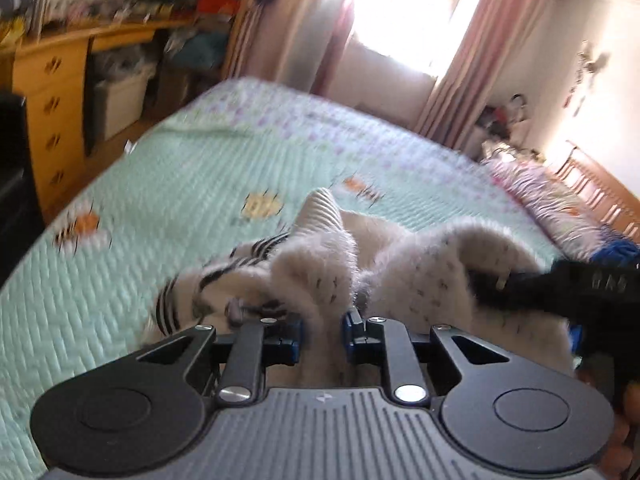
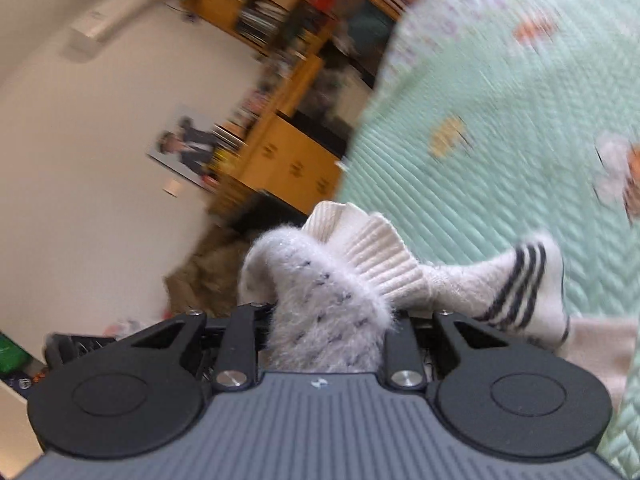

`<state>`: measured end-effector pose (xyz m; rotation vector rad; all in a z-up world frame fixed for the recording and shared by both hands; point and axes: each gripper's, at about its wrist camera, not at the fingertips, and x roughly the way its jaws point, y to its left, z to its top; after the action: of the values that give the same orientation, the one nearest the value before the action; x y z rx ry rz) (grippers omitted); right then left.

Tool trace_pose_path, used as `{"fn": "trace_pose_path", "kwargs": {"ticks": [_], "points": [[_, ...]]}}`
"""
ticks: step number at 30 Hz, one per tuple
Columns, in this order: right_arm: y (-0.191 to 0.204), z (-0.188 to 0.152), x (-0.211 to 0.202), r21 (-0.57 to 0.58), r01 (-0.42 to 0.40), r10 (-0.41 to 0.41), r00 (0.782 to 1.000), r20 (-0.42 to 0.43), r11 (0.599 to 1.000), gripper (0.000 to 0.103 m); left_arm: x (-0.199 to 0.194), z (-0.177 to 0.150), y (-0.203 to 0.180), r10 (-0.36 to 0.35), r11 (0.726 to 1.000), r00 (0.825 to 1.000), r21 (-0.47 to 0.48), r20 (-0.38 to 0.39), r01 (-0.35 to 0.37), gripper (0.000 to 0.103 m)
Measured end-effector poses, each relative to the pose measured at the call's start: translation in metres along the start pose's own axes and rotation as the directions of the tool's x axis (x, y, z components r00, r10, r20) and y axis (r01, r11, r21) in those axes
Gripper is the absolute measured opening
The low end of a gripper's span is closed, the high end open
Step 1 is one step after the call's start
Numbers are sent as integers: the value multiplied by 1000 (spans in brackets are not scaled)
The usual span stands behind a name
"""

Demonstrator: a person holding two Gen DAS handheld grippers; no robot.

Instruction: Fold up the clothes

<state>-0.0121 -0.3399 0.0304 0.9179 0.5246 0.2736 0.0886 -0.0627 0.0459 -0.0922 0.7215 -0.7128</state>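
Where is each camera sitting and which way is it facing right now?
Left wrist view: sits on the left gripper, looking down its jaws across the green quilt toward the window; the fuzzy sock lies between the jaws, and the right gripper shows at the right edge.
Right wrist view: sits on the right gripper, tilted, facing the wooden desk and wall; its jaws pinch the fuzzy sock.
Shared: fuzzy sock, striped sock, quilt, desk.

Each gripper, left (image 1: 322, 322) and right (image 2: 328, 316), has a grey ribbed body with a small pale logo, two round black discs, black arms with triangular cut-outs, and silver screws. The left shows blue pads (image 1: 354, 326).
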Motion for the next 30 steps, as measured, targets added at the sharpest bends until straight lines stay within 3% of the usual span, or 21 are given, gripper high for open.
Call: {"fn": "trace_pose_path", "kwargs": {"ticks": [3,7,12,17,26,28,30], "points": [[26,18,-29,-16,-63,63,996,61,998,27,-19,17,-26,-36,999,999,17,39,35,21],[46,42,-80,-70,-77,86,987,138,995,27,-31,35,-73,-91,994,992,72,84,85,21],[46,69,-155,-112,-39,66,966,249,993,27,-32,45,-152,-169,973,982,173,85,152,21],[35,79,-230,-141,30,23,932,361,990,27,-21,44,-238,-241,937,968,276,62,215,21],[-29,85,-319,-62,149,-101,870,482,987,27,37,-1,-351,-315,884,948,349,-49,312,22],[-60,78,-322,-13,196,-166,864,476,981,28,63,-24,-365,-262,889,961,365,-88,276,30],[-98,66,-320,71,248,-254,858,446,966,41,93,-56,-367,-193,895,968,375,-163,241,47]]}}
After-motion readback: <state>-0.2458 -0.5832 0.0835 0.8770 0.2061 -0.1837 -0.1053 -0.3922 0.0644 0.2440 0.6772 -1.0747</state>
